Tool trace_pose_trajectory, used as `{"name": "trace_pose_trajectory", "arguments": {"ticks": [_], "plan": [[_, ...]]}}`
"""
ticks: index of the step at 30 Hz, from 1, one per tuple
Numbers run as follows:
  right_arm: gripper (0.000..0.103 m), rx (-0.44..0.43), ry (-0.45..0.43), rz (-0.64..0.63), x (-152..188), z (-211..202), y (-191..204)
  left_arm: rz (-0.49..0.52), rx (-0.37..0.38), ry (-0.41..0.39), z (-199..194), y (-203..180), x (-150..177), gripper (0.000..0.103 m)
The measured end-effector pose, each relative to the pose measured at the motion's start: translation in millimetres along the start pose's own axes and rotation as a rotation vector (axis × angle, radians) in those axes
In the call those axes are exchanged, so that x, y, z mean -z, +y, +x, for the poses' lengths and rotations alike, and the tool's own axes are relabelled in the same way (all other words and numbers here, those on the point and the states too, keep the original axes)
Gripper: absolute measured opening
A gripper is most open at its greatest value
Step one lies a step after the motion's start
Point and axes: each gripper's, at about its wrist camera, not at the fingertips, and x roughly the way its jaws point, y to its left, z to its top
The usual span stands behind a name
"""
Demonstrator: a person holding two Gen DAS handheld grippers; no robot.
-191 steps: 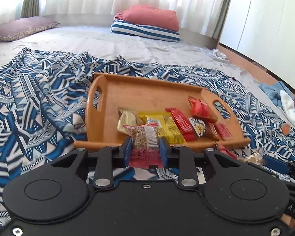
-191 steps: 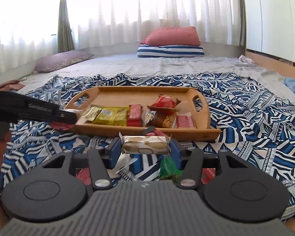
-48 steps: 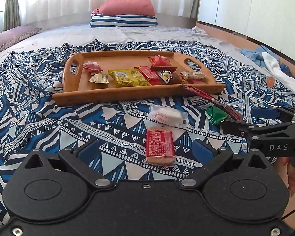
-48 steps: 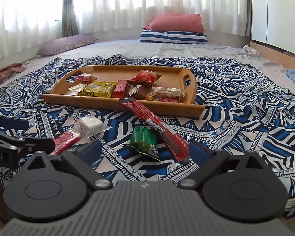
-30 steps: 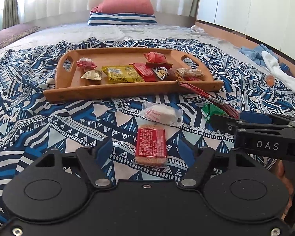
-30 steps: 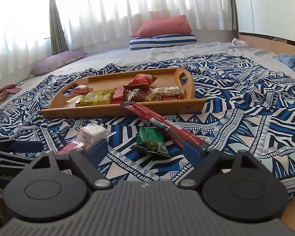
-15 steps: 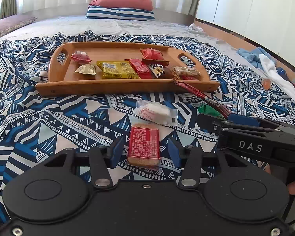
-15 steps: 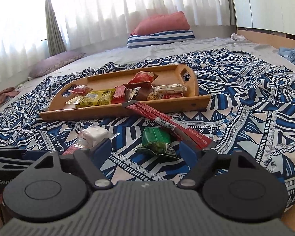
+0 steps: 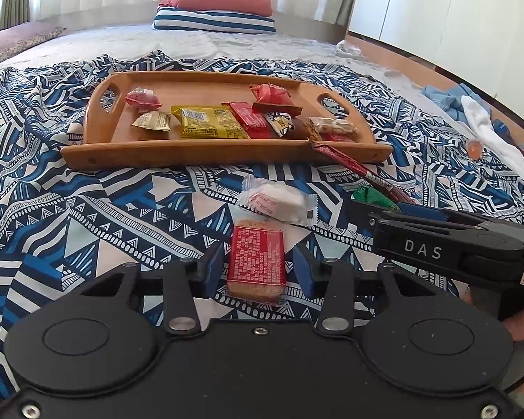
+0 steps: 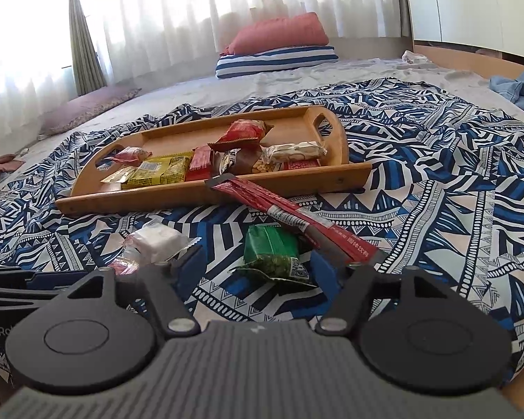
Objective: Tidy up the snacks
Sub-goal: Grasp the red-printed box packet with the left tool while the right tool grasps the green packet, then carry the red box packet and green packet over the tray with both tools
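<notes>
A wooden tray [image 9: 199, 155] holding several snack packets lies on the blue patterned blanket; it also shows in the right wrist view [image 10: 283, 178]. My left gripper [image 9: 256, 267] is open, its fingers either side of a red biscuit packet [image 9: 256, 262] on the blanket, with small gaps. A white packet [image 9: 279, 200] lies just beyond. My right gripper [image 10: 256, 267] is open around a green packet [image 10: 272, 251] on the blanket. A long red stick packet [image 10: 290, 213] leans from the tray's front edge to the blanket.
Blue patterned blanket [image 9: 87, 209] covers the bed. Striped and red pillows [image 9: 216, 10] lie at the far end. Clothes [image 9: 471, 108] and a small orange object [image 9: 474, 147] lie at the right. White cupboards stand on the right.
Both grippers dropped packets in the tray earlier and came back. Over the last second the left fingers have narrowed around the red biscuit packet; the right gripper has closed in on the green packet.
</notes>
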Motion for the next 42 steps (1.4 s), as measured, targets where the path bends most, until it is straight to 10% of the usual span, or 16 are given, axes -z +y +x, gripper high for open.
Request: {"name": "trace_pose_trajectory", "arguments": {"ticks": [19,42], "plan": [[0.043,0.033,0.007,-0.103,1,0,12,0.001,-0.020,-0.004,-4,-3,-4,0.031],[0.041,-0.014,-0.073,-0.211,-16,-28,33,-0.027,-0.055,-0.087,-26,13,-43,0.031]]}}
